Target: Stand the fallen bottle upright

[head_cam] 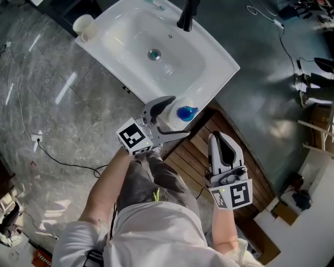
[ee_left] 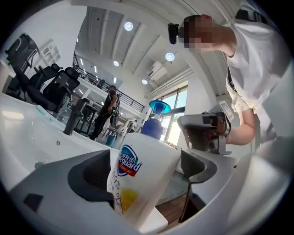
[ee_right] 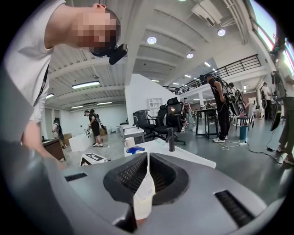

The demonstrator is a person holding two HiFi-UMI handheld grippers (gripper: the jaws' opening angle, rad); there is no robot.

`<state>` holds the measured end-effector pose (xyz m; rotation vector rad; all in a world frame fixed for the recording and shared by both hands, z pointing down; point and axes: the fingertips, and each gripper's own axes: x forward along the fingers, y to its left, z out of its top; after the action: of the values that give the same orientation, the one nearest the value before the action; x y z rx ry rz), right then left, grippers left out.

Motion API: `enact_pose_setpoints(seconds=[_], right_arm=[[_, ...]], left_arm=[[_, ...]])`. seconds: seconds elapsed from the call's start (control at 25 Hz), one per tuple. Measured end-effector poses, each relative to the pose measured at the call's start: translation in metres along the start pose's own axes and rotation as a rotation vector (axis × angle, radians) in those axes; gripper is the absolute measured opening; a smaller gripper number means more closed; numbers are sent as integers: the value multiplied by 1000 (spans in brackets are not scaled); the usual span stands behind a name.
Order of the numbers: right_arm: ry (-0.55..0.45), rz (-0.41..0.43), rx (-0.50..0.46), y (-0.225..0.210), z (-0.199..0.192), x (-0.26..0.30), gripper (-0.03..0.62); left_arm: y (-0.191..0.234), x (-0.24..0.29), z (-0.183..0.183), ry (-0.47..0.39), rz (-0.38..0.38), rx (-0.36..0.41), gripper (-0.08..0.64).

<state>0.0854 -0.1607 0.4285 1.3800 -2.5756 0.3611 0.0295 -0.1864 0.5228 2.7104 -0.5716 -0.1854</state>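
A white soap bottle (head_cam: 168, 121) with a blue pump top (head_cam: 186, 112) is at the near corner of the white sink (head_cam: 219, 58). My left gripper (head_cam: 176, 116) is shut on its body. In the left gripper view the bottle (ee_left: 147, 160) fills the gap between the jaws, label facing me, pump end up and leaning slightly right. My right gripper (head_cam: 218, 138) hangs to the right of the bottle, apart from it, over wooden slats. Its jaws (ee_right: 147, 174) are shut, with only a thin white strip at the seam.
A black faucet (head_cam: 188, 15) stands at the sink's far rim and a white cup (head_cam: 83, 23) at its left corner. The drain (head_cam: 154, 53) is in the basin's middle. Wooden slats (head_cam: 190, 154) lie under the sink's corner. Cables (head_cam: 57, 159) trail over the grey floor.
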Motion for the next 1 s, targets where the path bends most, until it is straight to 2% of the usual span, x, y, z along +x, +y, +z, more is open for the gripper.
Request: enact_pose_setpoints(seconds=[0.28, 0.52, 0.72, 1.0], right_arm=[[-42, 1, -13, 10, 18, -4, 41], [-91, -41, 12, 9, 41, -25, 41], [-135, -60, 69, 11, 60, -43, 41], [-162, -90, 74, 17, 71, -64, 41]], left_arm=[[5, -9, 8, 11, 68, -10, 475], [-9, -18, 14, 66, 55, -13, 474], [-11, -29, 38, 25, 118, -70, 474], [-24, -42, 54, 6, 131, -119, 474]])
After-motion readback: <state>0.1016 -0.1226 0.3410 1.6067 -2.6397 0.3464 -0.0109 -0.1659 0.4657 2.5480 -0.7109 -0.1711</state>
